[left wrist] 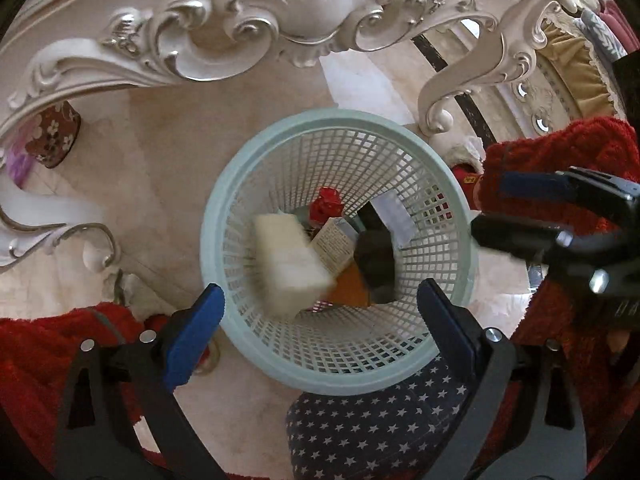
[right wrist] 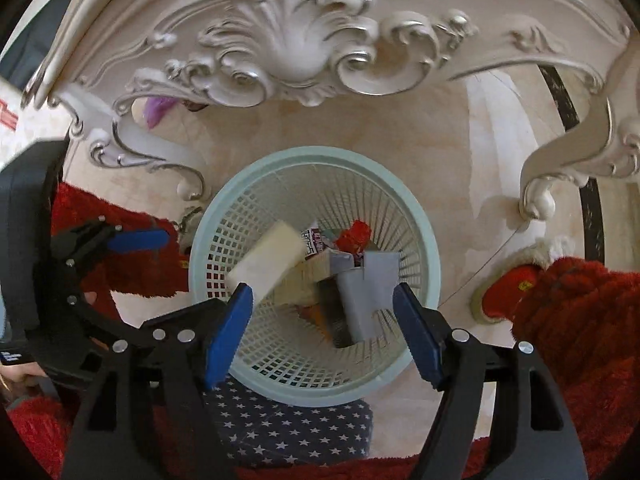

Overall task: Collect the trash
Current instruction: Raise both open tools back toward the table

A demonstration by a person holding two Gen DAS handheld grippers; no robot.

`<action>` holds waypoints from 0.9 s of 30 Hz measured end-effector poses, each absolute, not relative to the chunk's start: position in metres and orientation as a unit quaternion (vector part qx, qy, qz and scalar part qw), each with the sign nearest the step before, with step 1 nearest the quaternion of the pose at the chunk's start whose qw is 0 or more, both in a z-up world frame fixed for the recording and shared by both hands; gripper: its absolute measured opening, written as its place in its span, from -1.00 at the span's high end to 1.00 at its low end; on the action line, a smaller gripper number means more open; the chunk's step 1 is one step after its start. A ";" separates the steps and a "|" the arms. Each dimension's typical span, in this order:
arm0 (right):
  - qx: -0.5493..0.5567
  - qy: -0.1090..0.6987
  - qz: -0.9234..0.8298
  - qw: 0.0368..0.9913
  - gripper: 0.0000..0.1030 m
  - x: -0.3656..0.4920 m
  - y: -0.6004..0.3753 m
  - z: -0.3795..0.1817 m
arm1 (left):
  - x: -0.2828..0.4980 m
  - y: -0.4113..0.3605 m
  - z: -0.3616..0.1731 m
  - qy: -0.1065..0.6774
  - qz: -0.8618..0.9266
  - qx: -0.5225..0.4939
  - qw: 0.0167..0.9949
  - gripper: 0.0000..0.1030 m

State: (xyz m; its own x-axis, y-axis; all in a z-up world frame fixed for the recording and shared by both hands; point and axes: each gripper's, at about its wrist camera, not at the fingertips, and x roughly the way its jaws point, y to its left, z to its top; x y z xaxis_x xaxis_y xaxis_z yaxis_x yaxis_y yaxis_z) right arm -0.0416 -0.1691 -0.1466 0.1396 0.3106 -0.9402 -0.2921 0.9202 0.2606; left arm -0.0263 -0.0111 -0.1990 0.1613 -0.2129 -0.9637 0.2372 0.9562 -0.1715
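Note:
A pale green mesh wastebasket (left wrist: 211, 220) (right wrist: 320, 157) stands on the marble floor under me. My left gripper (left wrist: 318, 292) hangs open over its mouth. A blurred white block (left wrist: 288, 264) (right wrist: 268, 258) is loose in the air inside the rim, touching neither pad. My right gripper (right wrist: 322, 290) is open above the basket too, with a grey box (right wrist: 368, 292) free below its fingers among the trash. A red wrapper (left wrist: 326, 204) (right wrist: 354, 236) and a printed carton (left wrist: 334, 246) lie at the bottom. The right gripper (left wrist: 504, 208) shows at the right edge of the left wrist view.
An ornate white carved table (left wrist: 312, 8) (right wrist: 288, 44) with curled legs (left wrist: 440, 108) (right wrist: 540, 196) stands just beyond the basket. Red fuzzy sleeves (left wrist: 560, 152) (right wrist: 580, 320) flank it. Star-patterned navy fabric (left wrist: 372, 420) lies by the near rim. A flowered tin (left wrist: 52, 140) sits left.

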 end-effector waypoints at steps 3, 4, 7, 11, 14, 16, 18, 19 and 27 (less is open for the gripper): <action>0.027 0.615 0.195 0.764 -0.34 -0.042 -0.177 -0.135 | -0.034 -0.010 -0.162 0.586 -0.160 0.031 0.794 -0.83; 0.028 0.608 0.199 0.768 -0.34 -0.045 -0.178 -0.126 | -0.039 -0.007 -0.136 0.558 -0.174 0.037 0.810 -0.83; 0.023 0.547 0.251 0.798 -0.34 -0.058 -0.183 -0.064 | -0.044 0.014 -0.049 0.483 -0.206 0.025 0.850 -0.83; -0.001 0.430 0.267 0.862 -0.35 -0.054 -0.197 0.026 | -0.015 0.050 0.037 0.408 -0.145 0.044 0.900 -0.83; -0.007 0.362 0.237 0.901 -0.53 -0.028 -0.208 0.070 | 0.034 0.074 0.071 0.369 -0.091 0.050 0.924 -0.83; -0.001 0.336 0.207 0.919 -0.55 0.010 -0.215 0.087 | 0.076 0.086 0.081 0.354 -0.057 0.047 0.932 -0.83; -0.004 0.321 0.192 0.927 -0.55 0.052 -0.217 0.094 | 0.121 0.096 0.084 0.353 -0.032 0.048 0.934 -0.83; -0.011 0.319 0.184 0.930 -0.55 0.076 -0.216 0.094 | 0.152 0.102 0.082 0.356 -0.026 0.040 0.933 -0.83; -0.017 0.332 0.131 0.934 -0.55 0.239 -0.211 0.077 | 0.323 0.135 0.050 0.387 -0.017 -0.054 0.920 -0.83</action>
